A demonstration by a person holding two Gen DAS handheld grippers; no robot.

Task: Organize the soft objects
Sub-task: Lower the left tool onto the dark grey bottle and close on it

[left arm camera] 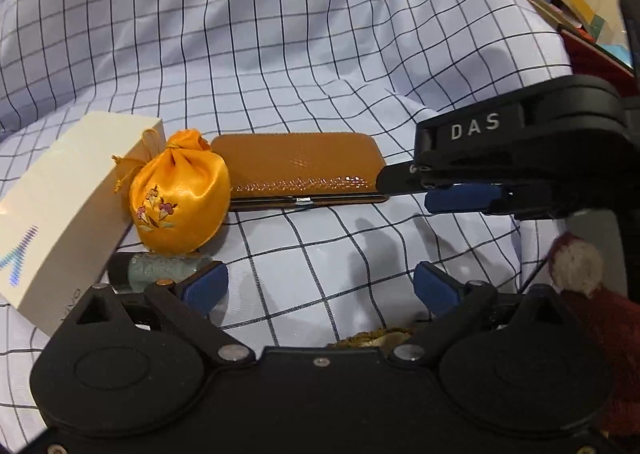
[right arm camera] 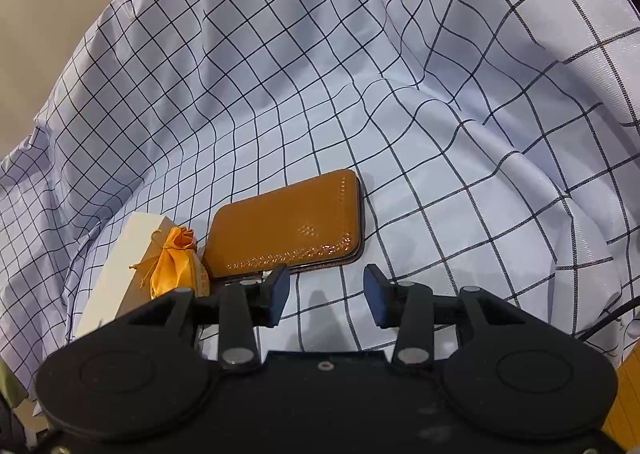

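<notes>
An orange satin drawstring pouch (left arm camera: 180,198) with embroidered flowers sits on the checked cloth (left arm camera: 300,54), between a white box (left arm camera: 60,210) and a tan flat case (left arm camera: 300,170). My left gripper (left arm camera: 320,286) is open and empty, just in front of the pouch and case. My right gripper (right arm camera: 326,294) is open and empty, close in front of the case (right arm camera: 288,226); it also shows in the left wrist view (left arm camera: 460,190), reaching in from the right. The pouch (right arm camera: 176,262) and box (right arm camera: 128,266) show left of my right gripper.
A small pale green bottle (left arm camera: 160,270) lies in front of the pouch by my left finger. A dark red knitted item with a cream pompom (left arm camera: 580,266) lies at the right. Cluttered items (left arm camera: 560,2) lie beyond the cloth's far right edge.
</notes>
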